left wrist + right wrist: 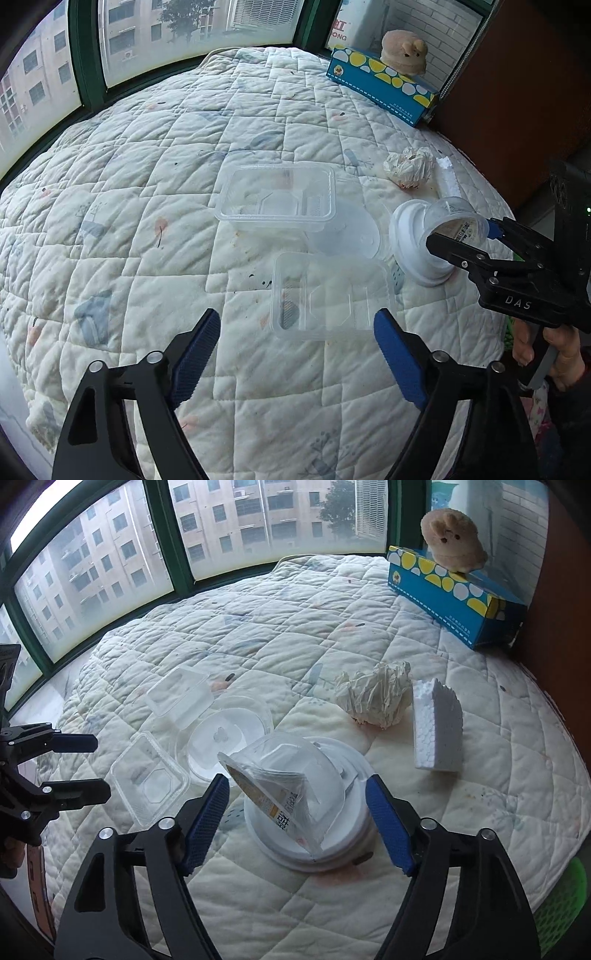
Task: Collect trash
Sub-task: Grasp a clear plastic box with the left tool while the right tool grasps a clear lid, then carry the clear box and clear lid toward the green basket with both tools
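1. Right gripper (297, 818) is sitting wide open, holding nothing. The clear cup (284, 790) w/ printed label is lying directly ahead, between the blue pads (207, 819), not yet touched as far as I can tell.
2. Cup is lying tipped on its side on a white round lid (332, 853), near the quilt's (258, 904) right edge. Its long axis is running roughly fwd-left to back-right vs the fingers, so a squeeze across the walls looks like the coming move; thin plastic will prob. crumple.
3. Left gripper (297, 354) is also wide open and empty, hovering nearer the quilt's front edge. Closest thing to it is a clear tray (328, 295), lying straight ahead, just beyond the fingertips, long side across the jaws.
4. Second clear tray (275, 195) is lying farther toward quilt centre, a clear round lid (221, 738) beside it.
5. Crumpled paper (373, 698) and foam block (437, 731) are lying toward the right edge, beyond the cup; right arm is nearer to both.
6. Tissue box (454, 598) w/ plush toy (450, 541) is standing at the far right corner; prob. not trash.
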Demonstrator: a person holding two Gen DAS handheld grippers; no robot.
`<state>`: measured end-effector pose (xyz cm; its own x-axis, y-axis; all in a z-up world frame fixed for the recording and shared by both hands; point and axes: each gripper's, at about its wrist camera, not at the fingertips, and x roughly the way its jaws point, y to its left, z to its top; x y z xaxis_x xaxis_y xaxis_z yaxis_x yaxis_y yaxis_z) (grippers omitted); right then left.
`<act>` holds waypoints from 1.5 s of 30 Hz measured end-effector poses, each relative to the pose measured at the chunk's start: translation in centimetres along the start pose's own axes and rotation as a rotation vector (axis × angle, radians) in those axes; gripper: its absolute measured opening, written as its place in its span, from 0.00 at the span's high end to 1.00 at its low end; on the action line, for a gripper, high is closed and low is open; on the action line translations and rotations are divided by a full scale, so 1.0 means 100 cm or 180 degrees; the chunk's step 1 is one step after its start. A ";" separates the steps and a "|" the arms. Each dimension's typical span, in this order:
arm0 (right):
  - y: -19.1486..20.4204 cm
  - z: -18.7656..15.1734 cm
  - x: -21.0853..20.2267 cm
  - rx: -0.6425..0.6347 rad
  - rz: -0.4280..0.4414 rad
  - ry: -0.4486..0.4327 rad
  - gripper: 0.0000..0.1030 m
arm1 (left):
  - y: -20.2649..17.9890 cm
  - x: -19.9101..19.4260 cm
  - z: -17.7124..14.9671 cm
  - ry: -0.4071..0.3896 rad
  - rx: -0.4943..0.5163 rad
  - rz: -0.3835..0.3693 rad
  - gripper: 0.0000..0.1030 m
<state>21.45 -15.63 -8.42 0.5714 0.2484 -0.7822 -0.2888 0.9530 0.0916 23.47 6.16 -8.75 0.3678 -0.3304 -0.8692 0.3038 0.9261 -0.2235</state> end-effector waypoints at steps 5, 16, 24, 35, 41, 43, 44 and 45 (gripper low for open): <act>-0.004 -0.003 -0.002 0.0054 -0.0017 -0.0008 0.51 | -0.001 0.011 0.005 0.0101 0.0063 -0.0081 0.36; -0.014 -0.015 -0.024 0.0183 0.0046 -0.0138 0.63 | -0.005 0.027 0.001 0.0262 0.0139 -0.0108 0.87; -0.012 -0.020 -0.037 0.0198 0.0046 -0.0202 0.63 | -0.009 0.021 -0.005 0.0211 0.0155 -0.0066 0.94; -0.012 -0.028 -0.063 0.0244 0.0083 -0.0335 0.63 | -0.019 -0.005 -0.020 0.0147 0.0232 -0.0104 0.94; -0.023 -0.046 -0.082 0.0336 0.0063 -0.0392 0.63 | -0.040 -0.019 -0.030 0.0121 0.0352 -0.0158 0.94; -0.029 -0.053 -0.088 0.0391 0.0045 -0.0398 0.63 | -0.049 -0.021 -0.032 0.0119 0.0392 -0.0187 0.94; -0.032 -0.056 -0.090 0.0421 0.0031 -0.0405 0.63 | -0.054 -0.022 -0.032 0.0118 0.0418 -0.0199 0.94; -0.036 -0.059 -0.093 0.0449 0.0014 -0.0413 0.63 | -0.060 -0.022 -0.032 0.0116 0.0443 -0.0214 0.94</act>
<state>12.58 -22.40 -5.12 0.6672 0.2643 -0.6964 -0.1863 0.9644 0.1876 18.06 1.96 -6.89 0.3111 -0.3816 -0.8704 0.4466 0.8671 -0.2205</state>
